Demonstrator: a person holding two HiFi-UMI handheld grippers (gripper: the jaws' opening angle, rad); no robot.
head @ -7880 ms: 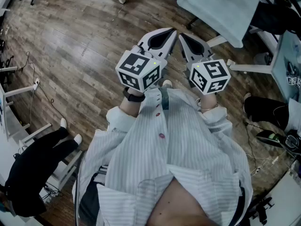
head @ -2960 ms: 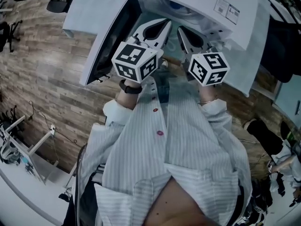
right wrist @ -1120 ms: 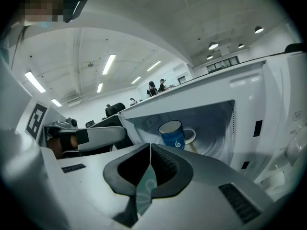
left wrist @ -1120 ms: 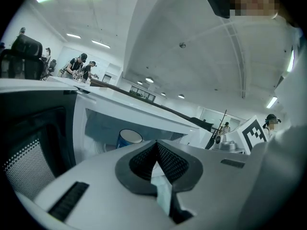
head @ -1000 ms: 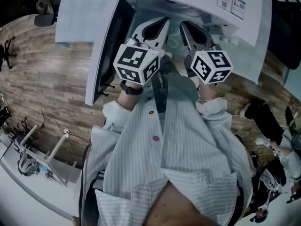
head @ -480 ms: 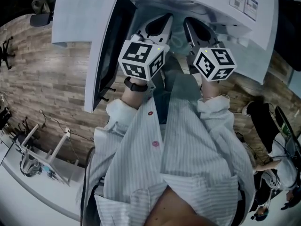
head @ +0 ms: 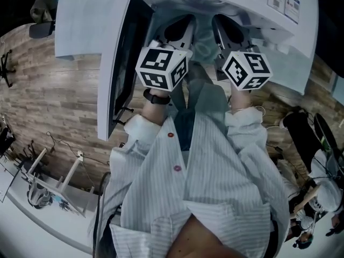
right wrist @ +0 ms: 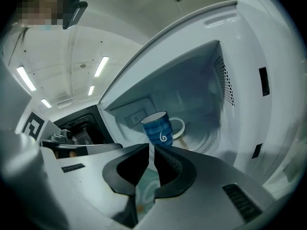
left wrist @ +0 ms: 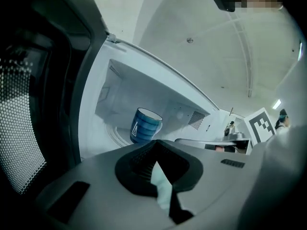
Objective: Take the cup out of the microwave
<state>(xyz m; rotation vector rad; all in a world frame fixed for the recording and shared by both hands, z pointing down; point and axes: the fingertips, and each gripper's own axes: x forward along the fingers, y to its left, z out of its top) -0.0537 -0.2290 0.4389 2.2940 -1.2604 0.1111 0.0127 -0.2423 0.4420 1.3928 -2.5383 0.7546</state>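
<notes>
**A:** Where's the cup [right wrist: 160,128]?

**B:** Inside the microwave [right wrist: 240,80], upright on the cavity floor, towards the back wall. Its handle [right wrist: 180,126] points at the microwave's right wall. The door [head: 126,63] stands open on the microwave's left.

**A:** And your grippers?

**B:** Both sit just outside the microwave's opening, side by side, well short of the cup. My left gripper [left wrist: 156,143] has its jaws together with nothing between them. My right gripper [right wrist: 151,145] is pinched down to a slit, also empty.

**A:** How do you expect the cup to handle?

**B:** It looks like glazed ceramic to me, so I'd reckon it stiff, fairly weighty and slick under the pads, and it would chip or break if dropped. It won't give, so a hard squeeze gains me nothing.

**A:** Where would you grab it?

**B:** I'd open the right jaws first, then pinch the wall at the rim, one jaw inside and one outside, on the side nearest the microwave's opening. The handle is my second choice, since the cup could swing from it.
</notes>
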